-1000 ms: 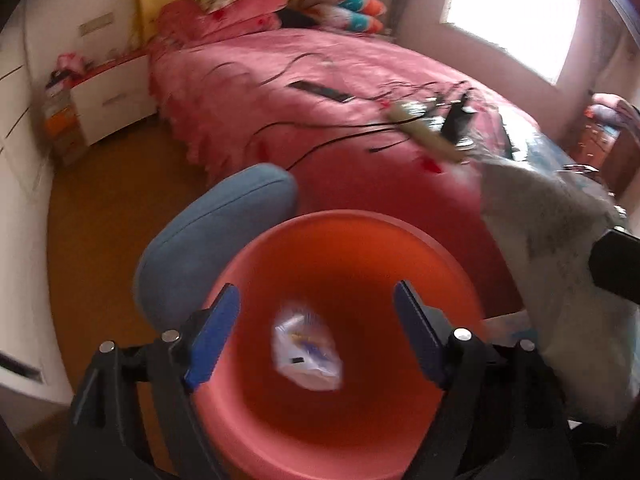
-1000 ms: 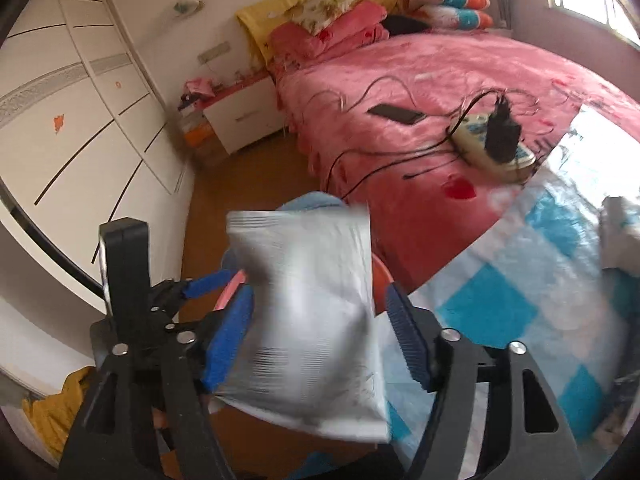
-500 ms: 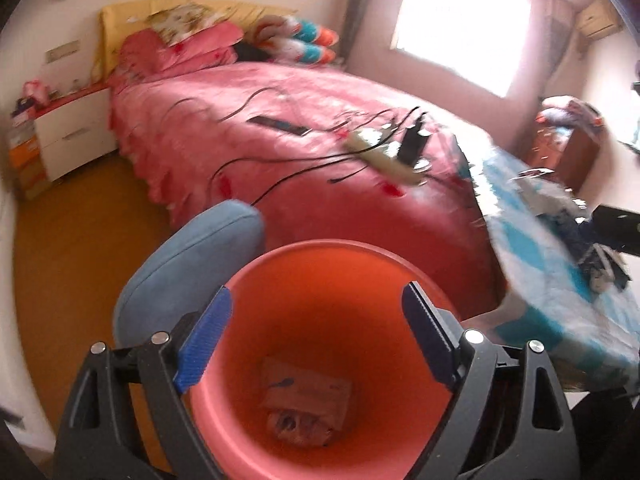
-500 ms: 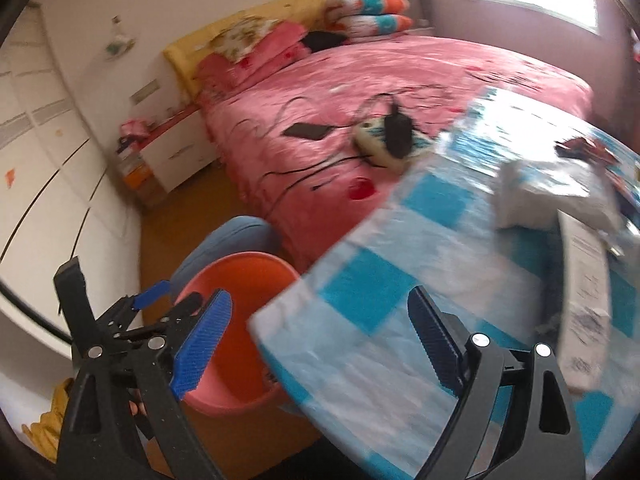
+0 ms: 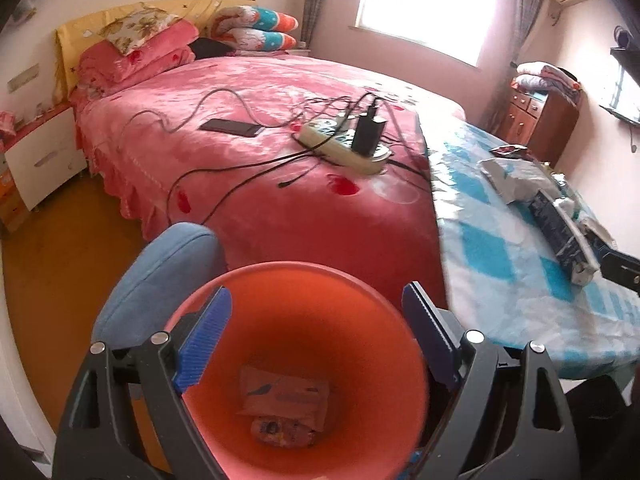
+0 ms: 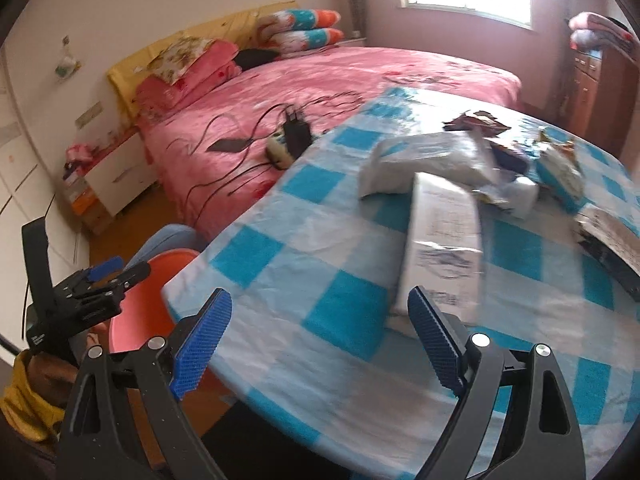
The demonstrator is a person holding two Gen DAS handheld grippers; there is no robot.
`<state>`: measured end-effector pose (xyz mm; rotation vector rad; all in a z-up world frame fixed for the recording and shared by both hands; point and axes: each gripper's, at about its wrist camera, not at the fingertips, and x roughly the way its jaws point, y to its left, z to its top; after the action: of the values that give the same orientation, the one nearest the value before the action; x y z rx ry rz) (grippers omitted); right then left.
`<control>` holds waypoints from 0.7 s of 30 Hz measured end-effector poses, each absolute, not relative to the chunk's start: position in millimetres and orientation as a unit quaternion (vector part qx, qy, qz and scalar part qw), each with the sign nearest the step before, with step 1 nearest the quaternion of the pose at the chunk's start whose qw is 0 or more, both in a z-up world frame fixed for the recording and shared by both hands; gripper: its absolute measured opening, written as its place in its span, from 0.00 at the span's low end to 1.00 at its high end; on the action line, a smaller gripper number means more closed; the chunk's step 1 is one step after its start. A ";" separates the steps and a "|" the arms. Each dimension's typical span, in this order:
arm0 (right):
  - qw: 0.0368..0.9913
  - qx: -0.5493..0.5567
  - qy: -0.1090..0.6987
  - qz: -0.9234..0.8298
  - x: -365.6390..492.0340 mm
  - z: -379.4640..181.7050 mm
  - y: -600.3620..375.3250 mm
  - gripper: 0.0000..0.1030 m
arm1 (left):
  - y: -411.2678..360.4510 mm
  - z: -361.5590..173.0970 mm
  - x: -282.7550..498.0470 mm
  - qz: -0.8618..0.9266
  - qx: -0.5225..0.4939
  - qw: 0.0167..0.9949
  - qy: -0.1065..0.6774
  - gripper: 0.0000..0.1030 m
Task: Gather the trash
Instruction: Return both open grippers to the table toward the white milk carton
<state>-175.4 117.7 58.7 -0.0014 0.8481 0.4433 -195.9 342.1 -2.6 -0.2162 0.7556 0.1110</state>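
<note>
Checked tablecloth (image 6: 304, 264) with wrappers (image 6: 436, 160) beside pink bed (image 5: 260, 120).

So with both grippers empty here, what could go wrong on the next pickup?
1. The trash pile overlaps itself; grabbing the long white package nearest the right gripper may drag neighbours off the table.
2. The bin sits below the table edge, under the left gripper; a wide package could catch its rim.
3. The loose checked cloth may snag.
</note>
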 end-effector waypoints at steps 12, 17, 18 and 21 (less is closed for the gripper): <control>0.903 0.046 0.390 0.175 -161.1 66.3 56.8 0.86 | 286.4 29.7 -174.9 0.007 -0.089 0.927 0.363 0.85; 0.912 0.059 0.376 0.150 -159.0 70.9 28.0 0.86 | 260.1 41.5 -163.4 -0.015 -0.081 0.930 0.358 0.85; 0.914 0.060 0.374 0.146 -158.9 71.4 23.2 0.86 | 254.8 43.3 -160.7 -0.021 -0.082 0.929 0.359 0.85; 0.918 0.062 0.368 0.134 -160.8 72.7 7.7 0.86 | 237.7 48.2 -155.0 -0.040 -0.083 0.928 0.360 0.85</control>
<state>-160.8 7.7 72.7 0.1277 0.7571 0.2756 -155.0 237.7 48.2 -0.1694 0.7383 -0.0817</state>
